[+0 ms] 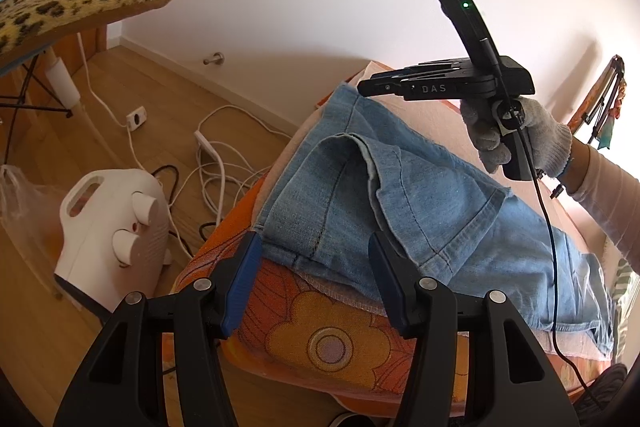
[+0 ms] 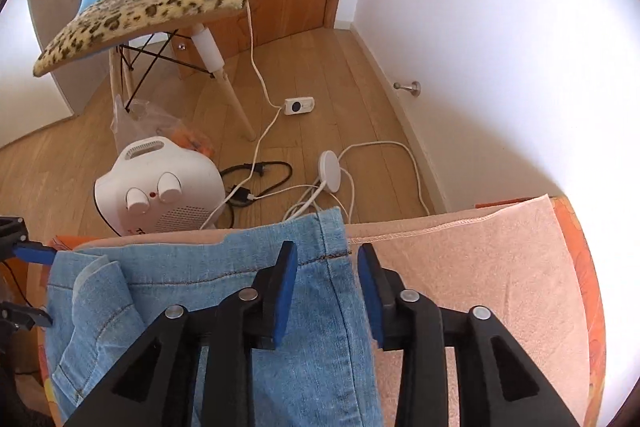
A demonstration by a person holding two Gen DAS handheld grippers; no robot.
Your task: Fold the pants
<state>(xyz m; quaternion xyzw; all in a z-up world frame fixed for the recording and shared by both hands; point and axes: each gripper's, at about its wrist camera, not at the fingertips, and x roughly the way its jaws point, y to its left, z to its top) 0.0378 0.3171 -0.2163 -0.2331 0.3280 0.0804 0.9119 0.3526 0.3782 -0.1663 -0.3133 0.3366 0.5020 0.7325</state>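
We judged the fold wanted both tongs closing on matching edges before lifting together. The left tongs stood wide open, empty, near the folded end; the right tongs gaped over the seamed hem. The light-blue denim pants lay on a peach towel.

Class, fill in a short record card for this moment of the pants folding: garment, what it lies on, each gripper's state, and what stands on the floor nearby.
garment: light blue jeans, partly folded, one leg end turned back over the rest
surface: pink towel over an orange floral cover
left gripper: open, fingers straddling the jeans at the near edge, nothing held
right gripper: open, above the jeans' hem at the far edge
floor: white fan heater, white cables and power strip
nearby: chair with leopard-print cushion
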